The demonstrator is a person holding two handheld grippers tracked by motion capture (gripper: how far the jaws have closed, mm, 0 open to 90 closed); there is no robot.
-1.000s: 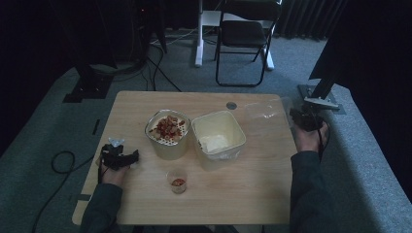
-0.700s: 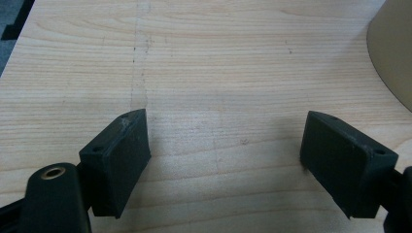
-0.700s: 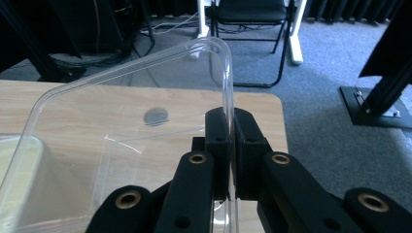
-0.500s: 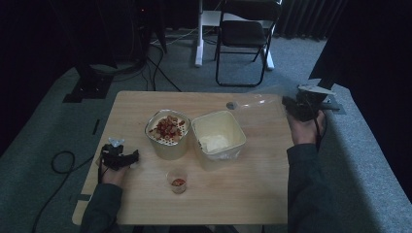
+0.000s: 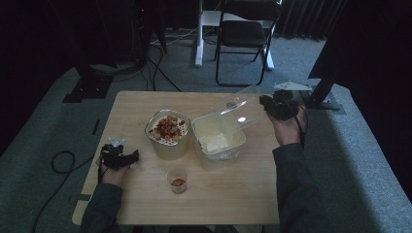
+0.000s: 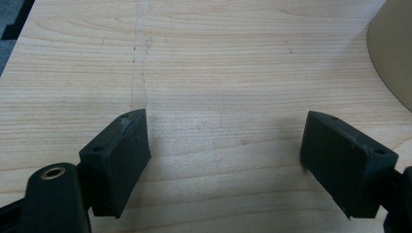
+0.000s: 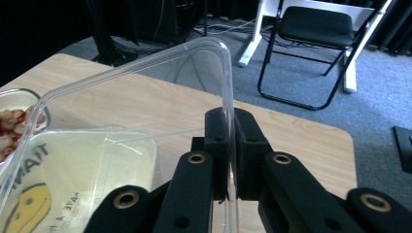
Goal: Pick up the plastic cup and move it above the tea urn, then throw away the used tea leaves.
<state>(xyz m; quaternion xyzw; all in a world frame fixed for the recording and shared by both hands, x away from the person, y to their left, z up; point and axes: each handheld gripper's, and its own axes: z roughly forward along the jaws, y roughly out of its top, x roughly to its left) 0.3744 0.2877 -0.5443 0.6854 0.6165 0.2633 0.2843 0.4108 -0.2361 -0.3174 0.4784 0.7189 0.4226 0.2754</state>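
My right gripper (image 5: pixel 266 103) (image 7: pixel 231 119) pinches the rim of a clear plastic lid (image 5: pixel 240 109) (image 7: pixel 121 97) and holds it tilted in the air over the far right corner of the square tub (image 5: pixel 197 127). Its jaws have just been opening a little, and the lid's edge still sits pressed between the pads. The tub (image 7: pixel 73 165) holds pale food. To its left stands a round tub of cereal (image 5: pixel 167 128). My left gripper (image 5: pixel 127 158) (image 6: pixel 223 131) rests low at the table's left, open, with bare wood between its jaws.
A small cup (image 5: pixel 178 180) with red bits stands near the front middle of the wooden table (image 5: pixel 145 204). The round tub's tan wall (image 6: pixel 393 58) is just right of the left gripper. A black chair (image 5: pixel 243 34) stands on the floor beyond the table.
My right hand has lifted the clear lid off the table's far right corner and carried it left toward the square tub. The left hand has stayed put.
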